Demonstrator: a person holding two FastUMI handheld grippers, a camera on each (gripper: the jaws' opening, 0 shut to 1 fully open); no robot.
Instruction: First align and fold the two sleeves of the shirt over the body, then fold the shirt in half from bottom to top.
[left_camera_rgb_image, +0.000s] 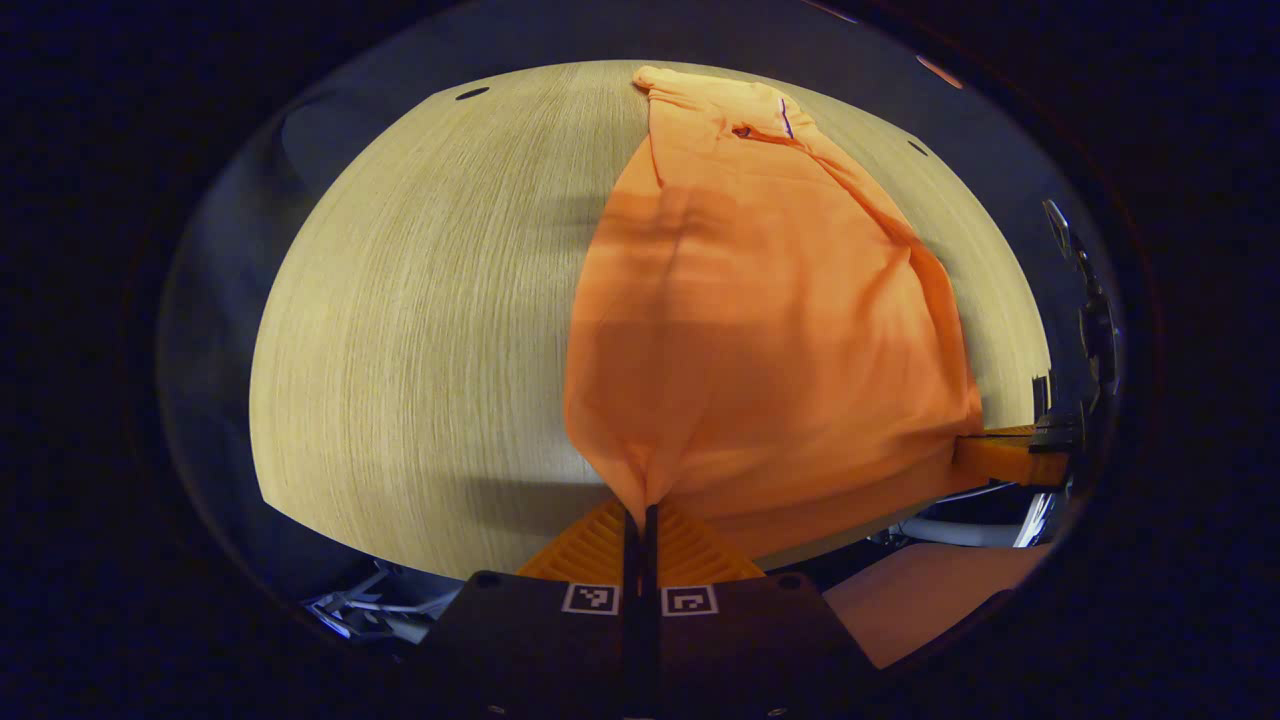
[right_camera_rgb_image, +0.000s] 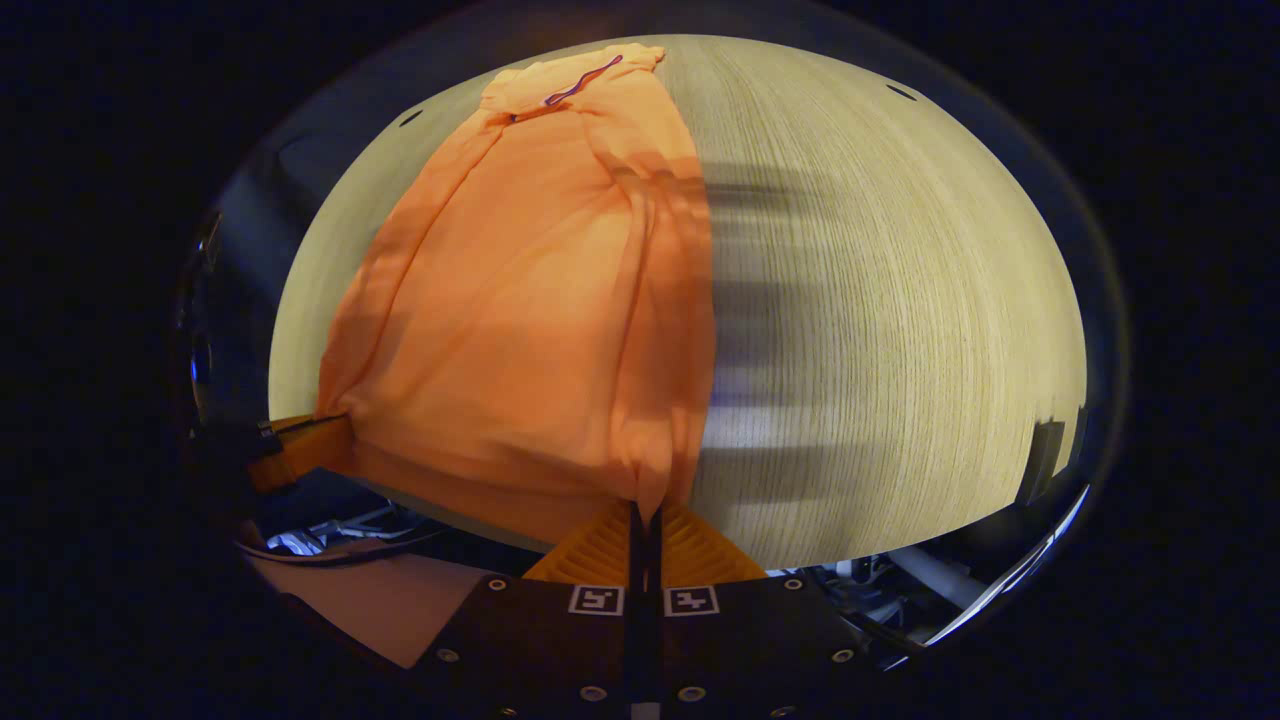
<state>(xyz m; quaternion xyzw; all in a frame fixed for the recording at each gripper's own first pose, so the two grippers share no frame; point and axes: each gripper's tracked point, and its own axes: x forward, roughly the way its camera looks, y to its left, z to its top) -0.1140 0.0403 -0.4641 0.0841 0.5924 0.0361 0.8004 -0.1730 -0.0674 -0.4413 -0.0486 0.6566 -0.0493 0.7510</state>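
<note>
1. Left gripper view is showing the left gripper (left_camera_rgb_image: 640, 515) at the bottom of its picture, its two fingers pressed together on one bottom corner of the orange shirt (left_camera_rgb_image: 760, 320), with cloth bunching into a point right at the tips.
2. Right gripper view is showing the right gripper (right_camera_rgb_image: 645, 515) doing the same at the other bottom corner of the shirt (right_camera_rgb_image: 520, 320), fingers pinching a gathered fold of the hem.
3. Between the two corners the hem is hanging in a slack curve at the near edge of the wooden table (left_camera_rgb_image: 420, 330), and it seems to be lifting slightly off the surface, though the fisheye bend makes that hard to judge.
4. The shirt's long axis is running straight away from both grippers, hem near, collar (right_camera_rgb_image: 575, 85) far, so the bottom-to-top fold calls for carrying both corners forward along that axis toward the collar.
5. Both grippers are sitting about equally near the hem, one at each side, so neither arm is leading.
6. The body is lying narrow, with soft ridges running lengthwise down each side, which suggests the sleeves are already lying folded over it.
7. Bare table (right_camera_rgb_image: 880, 300) is stretching on either side and beyond the collar, with nothing standing in the path.
</note>
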